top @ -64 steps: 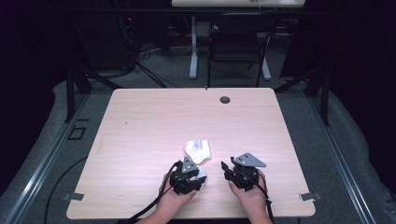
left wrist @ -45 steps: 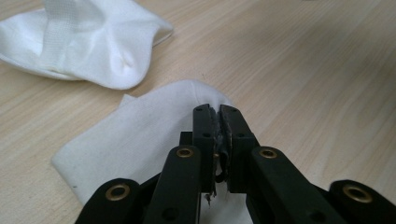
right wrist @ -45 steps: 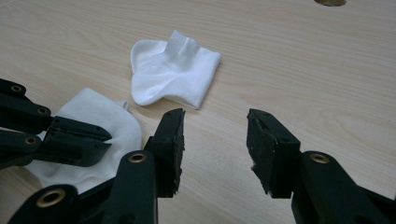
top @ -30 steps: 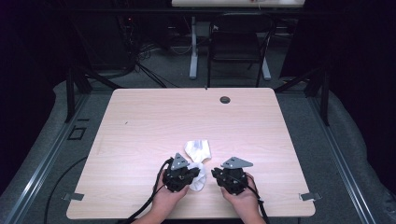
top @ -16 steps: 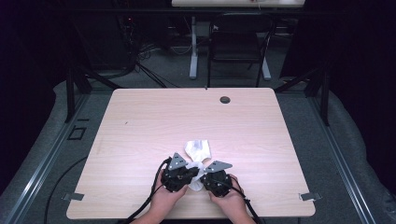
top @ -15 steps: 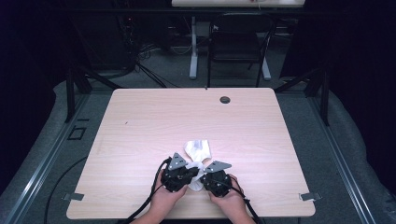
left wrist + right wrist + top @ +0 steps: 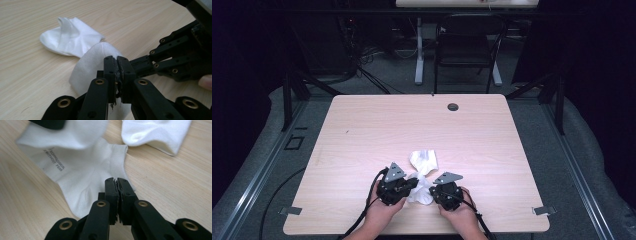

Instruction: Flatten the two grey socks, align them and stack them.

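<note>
Update: my right gripper (image 7: 435, 186) has come in from the lower right of the high view toward centre and now sits against the near sock (image 7: 420, 188), facing the left gripper (image 7: 411, 183) across it. Its jaws have just been closing; in the right gripper view they stand pressed together with the sock's edge (image 7: 113, 173) pinched between them, so I read that as clamped on fabric. The left gripper has barely moved. In its own view the jaws are together on the same sock (image 7: 93, 61), cloth bunched up behind the tips.

So both claws are gripping the near sock, lower centre of the high view, just above my hands. The second sock (image 7: 423, 160) lies loose on the table (image 7: 362, 130) right behind it, apparently touching or overlapping; in the left gripper view it's at upper left (image 7: 68, 37), in the right gripper view upper right (image 7: 156, 132).

Meaning: two-handed hold established. My guess is the next step is spreading or lifting this sock to pair or fold it. Risk: the right bite looks shallow, near the cuff edge, and could slip under tension.
</note>
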The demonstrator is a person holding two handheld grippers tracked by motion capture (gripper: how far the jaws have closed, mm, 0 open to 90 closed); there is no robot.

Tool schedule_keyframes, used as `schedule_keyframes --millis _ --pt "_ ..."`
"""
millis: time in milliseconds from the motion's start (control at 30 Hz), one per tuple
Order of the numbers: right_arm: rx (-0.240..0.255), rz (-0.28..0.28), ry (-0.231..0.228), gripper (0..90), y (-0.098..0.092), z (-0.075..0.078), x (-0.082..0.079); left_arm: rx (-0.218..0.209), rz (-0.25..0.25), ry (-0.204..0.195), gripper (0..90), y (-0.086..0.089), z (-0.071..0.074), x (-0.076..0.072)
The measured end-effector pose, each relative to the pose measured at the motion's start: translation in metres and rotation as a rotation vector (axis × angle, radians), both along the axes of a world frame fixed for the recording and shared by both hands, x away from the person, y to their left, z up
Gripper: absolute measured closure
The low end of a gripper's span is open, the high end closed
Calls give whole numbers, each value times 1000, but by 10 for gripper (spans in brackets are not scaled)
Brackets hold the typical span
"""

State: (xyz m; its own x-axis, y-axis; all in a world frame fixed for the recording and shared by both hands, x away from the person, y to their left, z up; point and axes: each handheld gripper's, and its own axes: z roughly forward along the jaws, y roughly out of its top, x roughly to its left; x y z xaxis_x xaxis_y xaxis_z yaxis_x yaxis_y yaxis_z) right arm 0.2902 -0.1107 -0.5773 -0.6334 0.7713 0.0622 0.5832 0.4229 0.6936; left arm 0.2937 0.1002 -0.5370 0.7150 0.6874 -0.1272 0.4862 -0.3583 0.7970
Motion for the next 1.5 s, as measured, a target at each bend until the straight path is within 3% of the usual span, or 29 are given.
schedule_keyframes --millis 200,433,700,767,933,1033,1100,1300,1500 --pt "7 -16 10 876 -4 0 0 60 30 -12 864 24 -6 -1" --pt "0 -19 15 875 -5 1 -1 98 65 29 824 48 -21 -1" --pt "11 -29 34 875 -4 2 -3 63 116 21 751 68 -17 -1" --pt "0 -23 31 873 -4 2 -5 28 135 21 736 75 -11 0" --pt "-6 -21 34 872 -2 3 -7 9 105 27 694 73 -10 -1" --pt "-10 -23 29 872 -1 3 -8 35 85 11 676 69 -12 -2" --pt "-12 -19 31 872 -2 3 -8 82 59 10 663 66 -17 -1" --pt "-17 -18 40 870 -3 4 -9 128 63 35 654 67 -28 0" --pt "-18 -19 39 866 -5 4 -9 169 75 39 651 74 -28 -1"
